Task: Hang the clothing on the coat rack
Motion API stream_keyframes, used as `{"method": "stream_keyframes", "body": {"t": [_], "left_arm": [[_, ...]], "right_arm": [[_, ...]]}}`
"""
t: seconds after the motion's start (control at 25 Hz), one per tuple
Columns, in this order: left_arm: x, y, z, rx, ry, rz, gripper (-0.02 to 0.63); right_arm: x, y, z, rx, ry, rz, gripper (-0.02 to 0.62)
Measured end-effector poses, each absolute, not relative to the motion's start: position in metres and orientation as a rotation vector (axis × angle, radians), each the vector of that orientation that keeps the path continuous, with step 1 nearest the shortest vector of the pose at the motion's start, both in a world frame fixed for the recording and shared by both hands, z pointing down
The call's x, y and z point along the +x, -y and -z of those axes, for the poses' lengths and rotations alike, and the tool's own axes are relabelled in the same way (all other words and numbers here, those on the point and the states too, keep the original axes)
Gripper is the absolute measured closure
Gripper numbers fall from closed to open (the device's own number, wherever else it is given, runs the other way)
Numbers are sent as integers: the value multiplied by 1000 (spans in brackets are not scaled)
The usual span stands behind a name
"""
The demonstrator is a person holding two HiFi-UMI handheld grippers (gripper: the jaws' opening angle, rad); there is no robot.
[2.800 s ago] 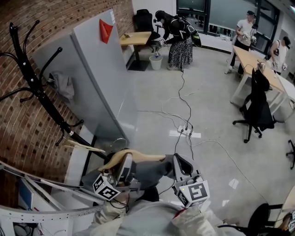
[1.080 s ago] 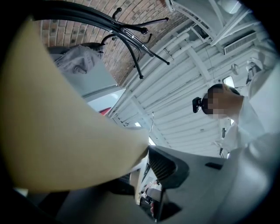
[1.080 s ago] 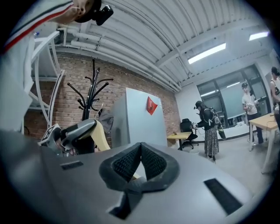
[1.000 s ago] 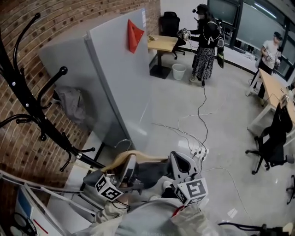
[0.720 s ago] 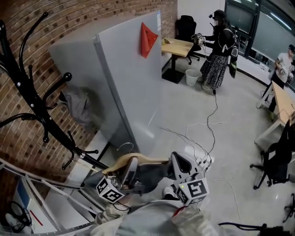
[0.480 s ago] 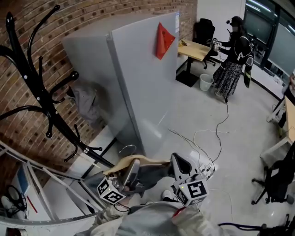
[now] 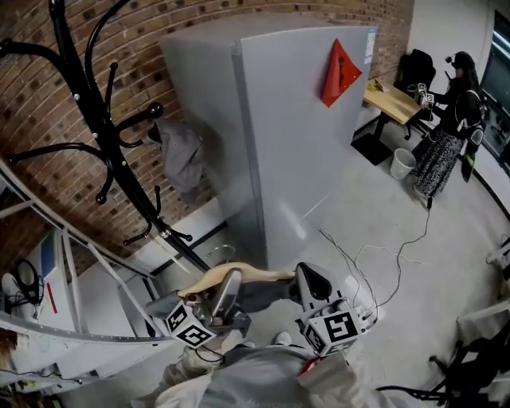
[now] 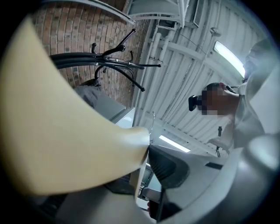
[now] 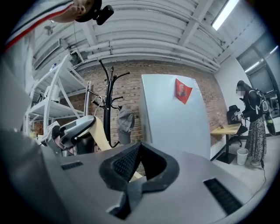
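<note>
Left gripper [image 7: 227,288] pinches the hanger [image 7: 243,276], low in frame; right gripper [image 7: 312,280] looks pressed together. Tipping toward the rack [image 7: 102,127], upper left, could let the clothing [image 7: 261,296] slide off.

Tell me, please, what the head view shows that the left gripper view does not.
Only the head view shows the red flag, the cables on the floor, the white bin and a distant person.

Only the left gripper view shows a ceiling light and the wearer's head camera.

Both show the hanger, the black coat rack and the brick wall.
</note>
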State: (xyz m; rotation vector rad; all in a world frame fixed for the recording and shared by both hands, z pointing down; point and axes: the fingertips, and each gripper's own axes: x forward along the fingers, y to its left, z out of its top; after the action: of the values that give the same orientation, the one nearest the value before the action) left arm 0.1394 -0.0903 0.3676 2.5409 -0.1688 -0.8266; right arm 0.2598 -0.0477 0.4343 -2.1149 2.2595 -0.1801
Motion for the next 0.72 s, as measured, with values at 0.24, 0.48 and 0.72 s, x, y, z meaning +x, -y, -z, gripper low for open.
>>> {"method": "stream_keyframes", "body": {"t": [0.24, 0.48, 0.72], "left_arm": [[122, 89, -366, 2557, 334, 882, 505], [90, 98, -367, 2557, 507, 912, 505], [58, 105, -370, 2552, 640, 925, 505]], "right_arm": [[250, 64, -441, -1959, -2382, 195, 571], [219, 86, -439, -1799, -2506, 202, 571], [187, 105, -441, -1682, -2591, 216, 571]]}}
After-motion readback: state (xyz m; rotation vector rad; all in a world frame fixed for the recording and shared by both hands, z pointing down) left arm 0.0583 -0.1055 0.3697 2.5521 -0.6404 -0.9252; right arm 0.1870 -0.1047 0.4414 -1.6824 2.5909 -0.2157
